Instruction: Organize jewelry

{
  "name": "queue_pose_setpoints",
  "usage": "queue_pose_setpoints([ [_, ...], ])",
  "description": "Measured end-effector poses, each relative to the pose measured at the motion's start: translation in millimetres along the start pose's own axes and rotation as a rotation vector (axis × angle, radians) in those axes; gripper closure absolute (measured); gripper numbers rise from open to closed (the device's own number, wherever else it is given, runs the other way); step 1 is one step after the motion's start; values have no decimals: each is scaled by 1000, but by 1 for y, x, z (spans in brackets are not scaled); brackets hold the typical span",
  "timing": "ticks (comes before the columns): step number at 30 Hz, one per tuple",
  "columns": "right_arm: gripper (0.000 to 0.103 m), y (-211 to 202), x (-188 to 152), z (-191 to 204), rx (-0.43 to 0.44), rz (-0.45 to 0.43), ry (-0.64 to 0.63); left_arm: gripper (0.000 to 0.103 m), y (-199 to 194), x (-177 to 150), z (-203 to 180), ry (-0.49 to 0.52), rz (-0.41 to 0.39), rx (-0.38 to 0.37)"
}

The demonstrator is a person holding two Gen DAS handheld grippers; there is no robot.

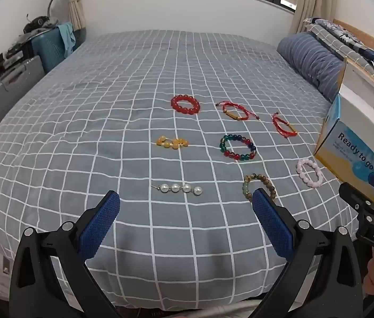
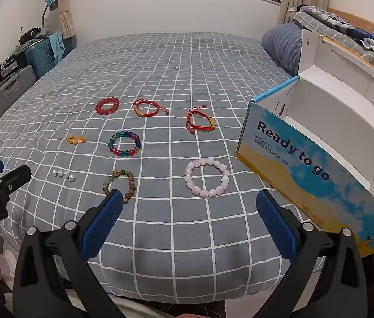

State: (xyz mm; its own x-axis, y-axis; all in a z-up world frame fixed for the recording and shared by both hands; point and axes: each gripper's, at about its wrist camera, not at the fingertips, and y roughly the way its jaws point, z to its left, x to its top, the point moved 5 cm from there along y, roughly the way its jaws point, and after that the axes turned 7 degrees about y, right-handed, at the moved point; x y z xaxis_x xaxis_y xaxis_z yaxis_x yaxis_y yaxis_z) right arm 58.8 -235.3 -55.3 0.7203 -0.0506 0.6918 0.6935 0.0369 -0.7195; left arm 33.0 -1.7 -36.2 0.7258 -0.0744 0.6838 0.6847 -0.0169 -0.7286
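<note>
You're hovering both the left gripper (image 1: 185,198) and right gripper (image 2: 189,198) with jaws wide and empty over the grey checked bedspread (image 1: 81,132). Beaded and cord bracelets are lying loose beside the open printed cardboard box (image 2: 293,159), nearest the pale pink bead bracelet (image 2: 207,177). Soft fabric is risking a snag, or beads rolling out of the pinch.

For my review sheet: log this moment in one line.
stage: start | left gripper: open, empty | right gripper: open, empty | bracelets: on bed | box: open
</note>
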Motion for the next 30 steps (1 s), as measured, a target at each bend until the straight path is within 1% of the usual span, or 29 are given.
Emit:
queue_pose_setpoints([
  [3, 6, 0, 0, 0, 1, 1, -3, 6, -2, -5, -4, 12, 4, -21],
  [7, 7, -1, 0, 2, 2, -1, -5, 6, -7, -11, -8, 22, 5, -23],
  [8, 7, -2, 0, 2, 2, -2, -7, 6, 0, -6, -1, -7, 14, -6],
  [9, 7, -4, -2, 3, 3, -2, -9, 6, 1, -3, 0, -7, 30, -3],
  [13, 7, 0, 2, -1, 6, 8, -5, 6, 0, -2, 1, -15, 30, -10],
  [19, 7, 0, 1, 5, -1, 8, -4, 6, 0, -1, 0, -23, 35, -23],
  [30, 7, -4, 0, 14, 21, 27, -13, 6, -3, 1, 3, -14, 39, 6],
])
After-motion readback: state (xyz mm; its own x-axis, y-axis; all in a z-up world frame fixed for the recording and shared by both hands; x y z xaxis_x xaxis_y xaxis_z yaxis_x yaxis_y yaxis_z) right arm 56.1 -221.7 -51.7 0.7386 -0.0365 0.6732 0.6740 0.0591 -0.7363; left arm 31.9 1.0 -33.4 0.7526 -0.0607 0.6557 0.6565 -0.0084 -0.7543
